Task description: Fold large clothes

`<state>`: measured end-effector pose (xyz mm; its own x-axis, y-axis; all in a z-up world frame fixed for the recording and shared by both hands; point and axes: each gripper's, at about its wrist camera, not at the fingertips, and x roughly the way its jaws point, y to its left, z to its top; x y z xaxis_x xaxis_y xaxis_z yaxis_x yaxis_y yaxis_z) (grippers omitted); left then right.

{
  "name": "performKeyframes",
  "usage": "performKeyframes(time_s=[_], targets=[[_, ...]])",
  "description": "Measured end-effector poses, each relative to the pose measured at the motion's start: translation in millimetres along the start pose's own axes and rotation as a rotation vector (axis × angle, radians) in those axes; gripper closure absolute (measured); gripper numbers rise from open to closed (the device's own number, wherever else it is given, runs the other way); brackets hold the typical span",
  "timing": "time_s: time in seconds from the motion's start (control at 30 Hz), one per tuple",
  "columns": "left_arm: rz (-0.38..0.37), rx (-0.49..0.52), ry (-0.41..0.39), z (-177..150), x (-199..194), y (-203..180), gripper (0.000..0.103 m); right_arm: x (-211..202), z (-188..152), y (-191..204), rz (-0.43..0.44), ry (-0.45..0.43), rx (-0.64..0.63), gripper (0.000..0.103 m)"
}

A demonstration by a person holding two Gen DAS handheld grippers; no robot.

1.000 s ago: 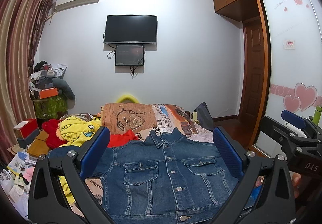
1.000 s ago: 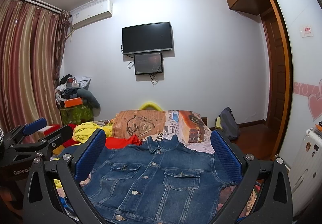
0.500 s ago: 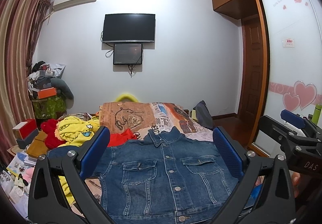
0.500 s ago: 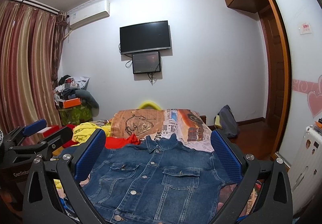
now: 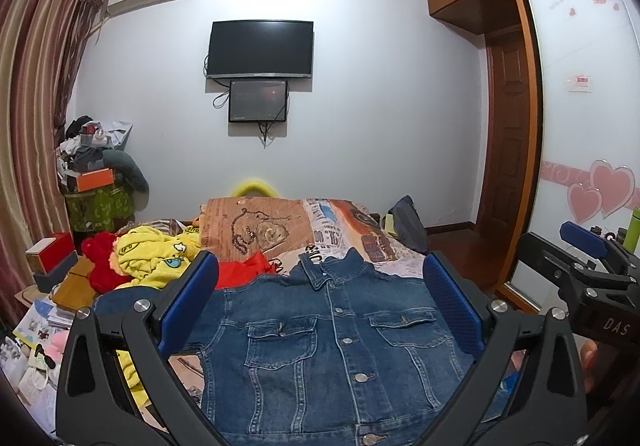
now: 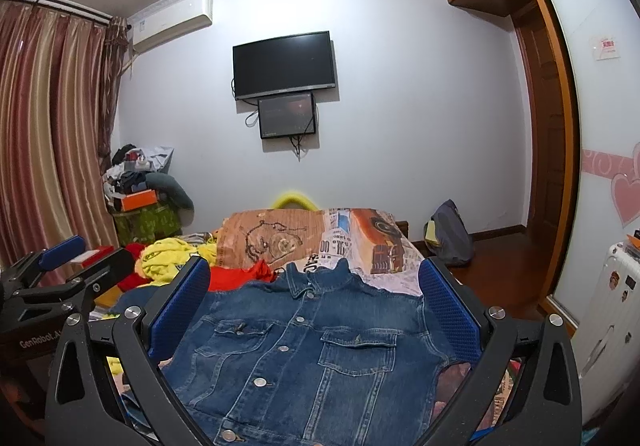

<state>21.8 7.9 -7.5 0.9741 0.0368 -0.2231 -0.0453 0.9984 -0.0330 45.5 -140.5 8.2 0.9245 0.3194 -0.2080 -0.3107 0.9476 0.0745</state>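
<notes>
- While the blue denim button-front jacket [image 5: 340, 342] lies spread flat, front side up, on the bed [image 5: 372, 246], both tools hang above its lower half, touching no cloth.
- The left gripper [image 5: 320, 306] has its jaws spread wide; its blue-padded fingers [image 5: 188, 302] frame the jacket's chest, one over each shoulder edge, with the collar and button row between them.
- The right gripper [image 6: 314, 308] is likewise spread and pinches nothing; in its view the jacket [image 6: 308, 358] lies between the fingers [image 6: 448, 310], collar pointing away towards the far wall.
- In the left wrist view the right gripper's black frame shows at the right edge [image 5: 592, 286]; in the right wrist view the left gripper's frame shows at the left edge [image 6: 52, 290].
- The jacket's hem runs out of the bottom of both views, and the black finger arms cover its sleeves and side seams, so how the sleeves lie cannot be told.
- Beyond the collar sits a brown cartoon-print pillow [image 5: 256, 226], and to the left a heap of yellow and red clothes [image 5: 156, 258], partly behind the left finger.
- On the far wall hangs a black flat television [image 5: 260, 49].
- The bedsheet's print near the right side is too warped to read.
</notes>
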Motion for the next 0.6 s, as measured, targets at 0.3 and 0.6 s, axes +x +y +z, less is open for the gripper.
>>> performKeyframes(time_s=[0.3,0.6], targets=[[0.040,-0.034,0.036,12,42,36,0.000,42,9,-3,0.012,0.051,-0.033,0.000],[0.168,-0.113,0.141,31,109,128,0.000,108,29,-21,0.134,0.129,-0.035,0.000]])
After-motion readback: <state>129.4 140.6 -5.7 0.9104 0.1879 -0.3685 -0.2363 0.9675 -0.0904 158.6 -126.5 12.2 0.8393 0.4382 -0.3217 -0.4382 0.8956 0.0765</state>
